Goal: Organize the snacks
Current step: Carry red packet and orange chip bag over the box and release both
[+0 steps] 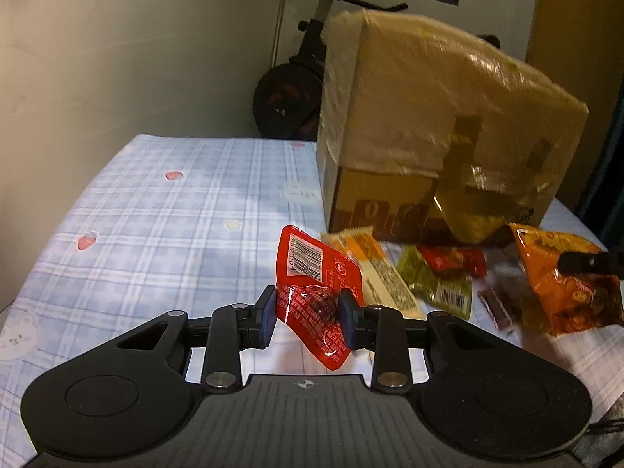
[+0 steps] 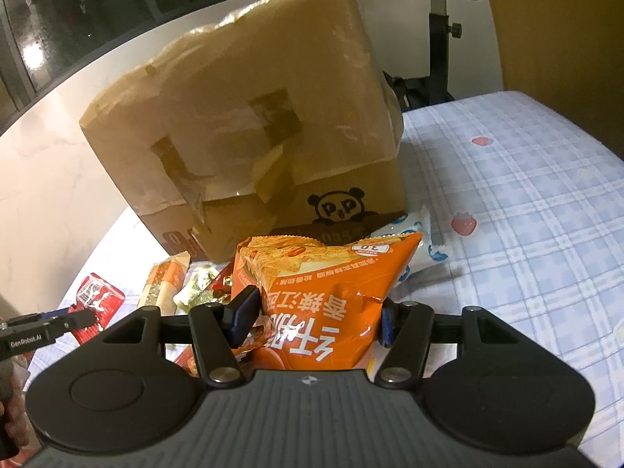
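Observation:
My left gripper (image 1: 308, 314) is shut on a red snack packet (image 1: 312, 273) with a barcode, held just above the checked cloth. It also shows in the right wrist view (image 2: 97, 296). My right gripper (image 2: 316, 319) is shut on an orange snack bag (image 2: 319, 296), held upright in front of the cardboard box (image 2: 253, 124). The orange bag shows at the right of the left wrist view (image 1: 565, 273). Loose snacks lie by the box: a beige-orange bar (image 1: 370, 269), a green packet (image 1: 433, 284), a small red packet (image 1: 452, 259) and a dark stick (image 1: 497, 304).
The taped cardboard box (image 1: 429, 117) stands on a blue checked cloth (image 1: 175, 214). A white-blue packet (image 2: 417, 241) lies right of the box. An exercise bike (image 1: 288, 89) stands behind the bed by the wall.

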Motion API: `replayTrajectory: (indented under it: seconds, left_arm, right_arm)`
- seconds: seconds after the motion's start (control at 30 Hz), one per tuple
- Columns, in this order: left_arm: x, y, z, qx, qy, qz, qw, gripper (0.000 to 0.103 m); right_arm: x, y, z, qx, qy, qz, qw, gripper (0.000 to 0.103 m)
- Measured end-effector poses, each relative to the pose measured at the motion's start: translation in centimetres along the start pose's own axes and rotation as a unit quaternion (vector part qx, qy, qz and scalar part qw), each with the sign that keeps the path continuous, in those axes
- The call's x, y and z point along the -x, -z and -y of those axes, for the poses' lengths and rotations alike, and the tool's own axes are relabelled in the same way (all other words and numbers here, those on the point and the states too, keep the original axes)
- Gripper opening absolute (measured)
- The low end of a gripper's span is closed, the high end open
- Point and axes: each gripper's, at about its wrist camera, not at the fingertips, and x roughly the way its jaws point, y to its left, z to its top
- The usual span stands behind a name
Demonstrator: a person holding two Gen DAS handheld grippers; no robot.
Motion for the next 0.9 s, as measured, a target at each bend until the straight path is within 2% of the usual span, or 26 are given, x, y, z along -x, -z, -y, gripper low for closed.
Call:
replayTrajectory:
  seconds: [0.33, 0.67, 0.9]
  left_arm:
    - [2.0, -2.9, 1.1, -0.004, 0.01, 0.043, 0.999, 0.035]
    - [4.2, -7.0, 4.2, -0.023, 0.046, 0.099, 0.9937, 0.035]
    - [5.0, -10.0, 6.5, -0.036, 0.069, 0.132, 0.9882, 0.035]
  right_arm:
    - [2.9, -1.9, -0.4, 0.006, -0.01, 0.044, 0.999, 0.061]
    - [7.3, -6.7, -0.9, 0.016, -0.024, 0.125, 0.992, 0.061]
    - [9.2, -9.8, -1.3, 0.028, -0.033, 0.162, 0.986, 0.061]
